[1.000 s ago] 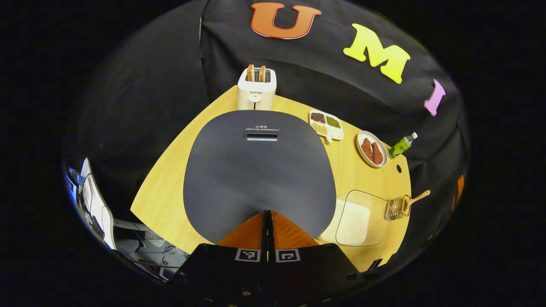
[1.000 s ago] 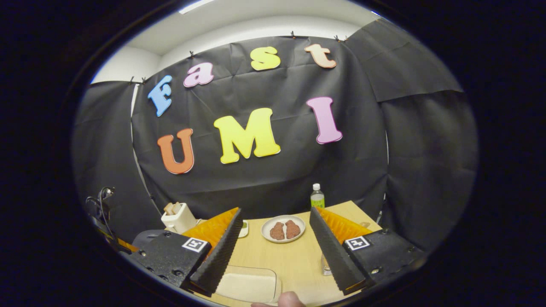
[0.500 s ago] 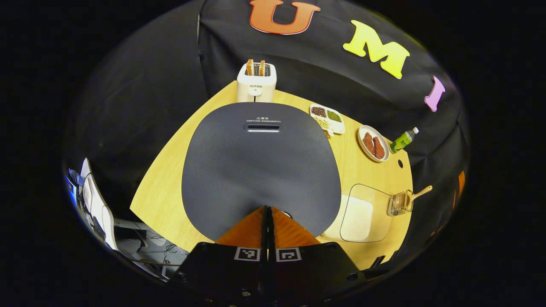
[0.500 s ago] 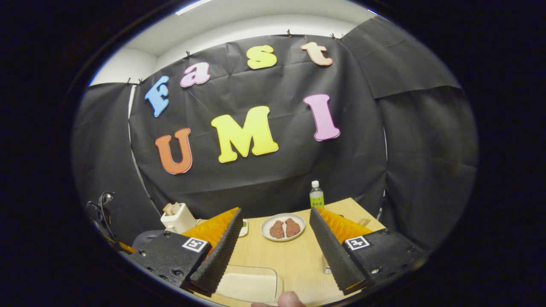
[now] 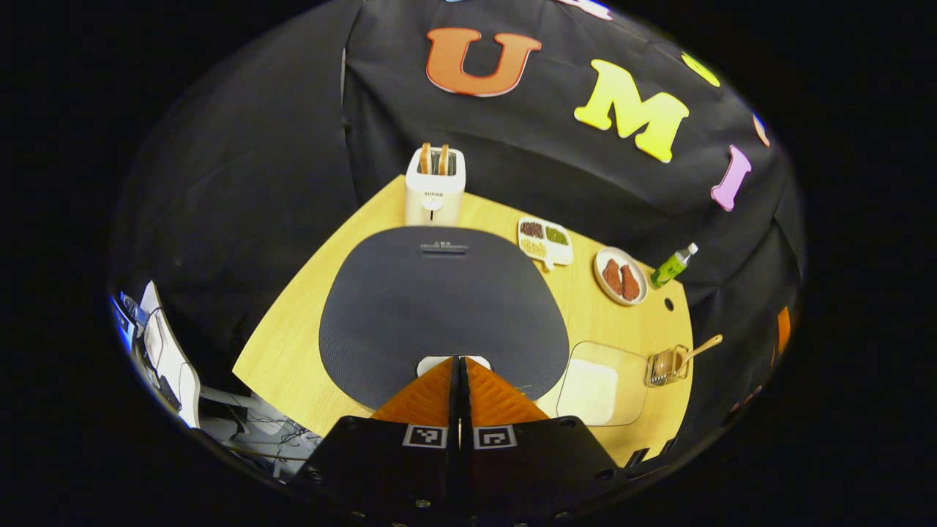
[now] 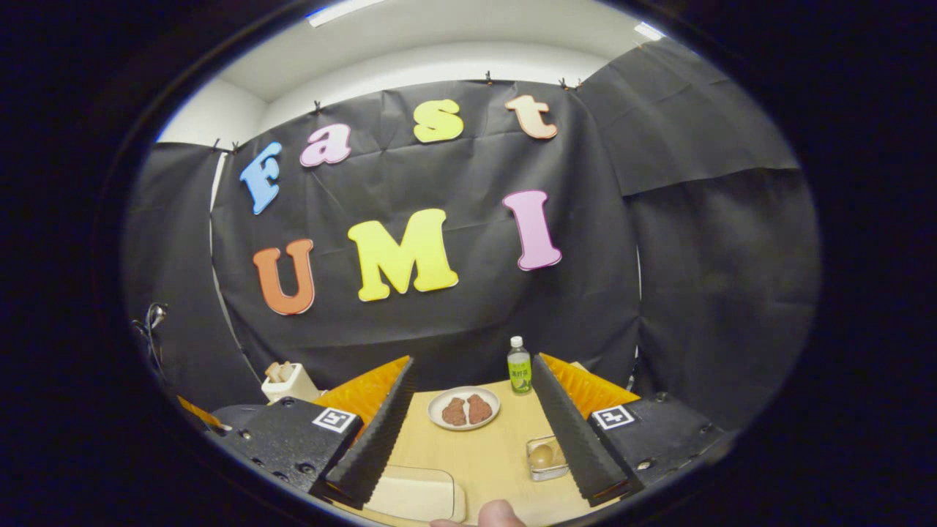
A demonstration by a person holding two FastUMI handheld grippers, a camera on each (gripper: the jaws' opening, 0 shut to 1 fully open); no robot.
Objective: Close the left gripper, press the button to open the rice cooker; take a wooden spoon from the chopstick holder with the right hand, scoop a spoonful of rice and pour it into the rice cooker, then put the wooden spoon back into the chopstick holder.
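The rice cooker (image 5: 439, 307) has a dark grey lid, which is down. My left gripper (image 5: 459, 360) is shut with nothing in it, its tips just above the white button (image 5: 439, 362) at the lid's near edge. To the right stands a clear container of rice (image 5: 594, 382). Beyond it is the wire chopstick holder (image 5: 662, 366), with the wooden spoon (image 5: 701, 346) leaning out to the right. My right gripper (image 6: 473, 362) is open and holds nothing. The holder (image 6: 545, 457) with the spoon's bowl sits low by its right finger. The rice container (image 6: 413, 498) lies near its left finger.
A white toaster (image 5: 434, 187) with two slices stands behind the cooker. A divided dish of beans (image 5: 545, 240), a plate of meat (image 5: 621, 274) and a green bottle (image 5: 672, 265) line the table's far right edge. A person's fingertip (image 6: 498, 514) shows at the bottom.
My left gripper has drawn back from the cooker, so the lid looks smaller and the white button now shows past the tips. The right gripper moved back, bringing the holder into view.
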